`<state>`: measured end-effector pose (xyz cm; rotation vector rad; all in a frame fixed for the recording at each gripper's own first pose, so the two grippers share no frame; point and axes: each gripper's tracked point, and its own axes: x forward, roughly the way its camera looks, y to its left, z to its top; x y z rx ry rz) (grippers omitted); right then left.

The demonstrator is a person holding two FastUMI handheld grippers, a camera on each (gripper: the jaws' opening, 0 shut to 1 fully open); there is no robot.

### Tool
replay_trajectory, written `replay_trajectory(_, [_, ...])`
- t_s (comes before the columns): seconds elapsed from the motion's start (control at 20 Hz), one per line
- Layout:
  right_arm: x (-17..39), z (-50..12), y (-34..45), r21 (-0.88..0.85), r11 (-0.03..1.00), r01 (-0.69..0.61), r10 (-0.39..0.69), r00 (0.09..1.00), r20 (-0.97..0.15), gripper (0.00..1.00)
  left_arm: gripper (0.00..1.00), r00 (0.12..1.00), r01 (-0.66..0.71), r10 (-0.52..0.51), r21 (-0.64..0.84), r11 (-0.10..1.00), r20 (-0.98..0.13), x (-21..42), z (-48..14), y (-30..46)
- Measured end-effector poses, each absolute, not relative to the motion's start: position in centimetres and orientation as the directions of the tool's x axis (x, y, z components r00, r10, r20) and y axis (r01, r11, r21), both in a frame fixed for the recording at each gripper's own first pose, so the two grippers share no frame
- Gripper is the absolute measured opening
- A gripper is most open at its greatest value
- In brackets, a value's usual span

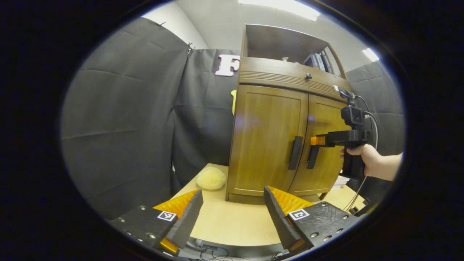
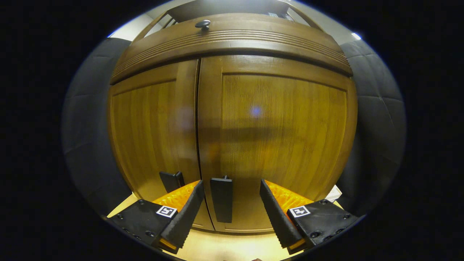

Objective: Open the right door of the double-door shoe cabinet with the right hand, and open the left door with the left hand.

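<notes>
On a pale table stands the wooden shoe cabinet, both doors shut; bare tabletop lies in front of it. Well in front of the cabinet the left gripper hovers with fingers spread wide, holding nothing. Close against the cabinet, the right gripper is spread wide around the right door's handle without touching it. The left door's handle is partly hidden. The cabinet's lower edge is cut off in the right gripper view

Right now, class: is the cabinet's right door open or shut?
Shut. The right door lies flush beside the left door, seam closed.
</notes>
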<state>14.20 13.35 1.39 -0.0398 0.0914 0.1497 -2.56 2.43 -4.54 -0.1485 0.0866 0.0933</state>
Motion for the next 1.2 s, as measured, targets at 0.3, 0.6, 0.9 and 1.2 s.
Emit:
replay_trajectory(0.3, [15.2,0.7,15.2,-0.005,0.986,-0.164,0.163,0.980,-0.113,0.64,0.97,0.992,-0.084,0.070,-0.137,0.987,-0.105,-2.6,-4.4,2.4])
replay_trajectory(0.6, [15.9,-0.1,14.4,0.048,0.988,-0.148,0.152,0.980,-0.126,0.36,0.97,0.993,-0.056,0.040,-0.136,0.989,-0.112,-2.4,-4.3,2.3])
replay_trajectory(0.9, [15.7,0.0,14.4,0.000,0.986,-0.166,0.165,0.981,-0.100,0.22,0.96,0.992,-0.025,0.005,-0.151,0.988,-0.130,-2.2,-4.0,2.3])
replay_trajectory(1.2, [15.2,0.5,14.6,-0.048,0.975,-0.218,0.213,0.973,-0.088,0.08,0.97,0.992,0.013,-0.037,-0.183,0.983,-0.124,-2.2,-4.1,2.1])
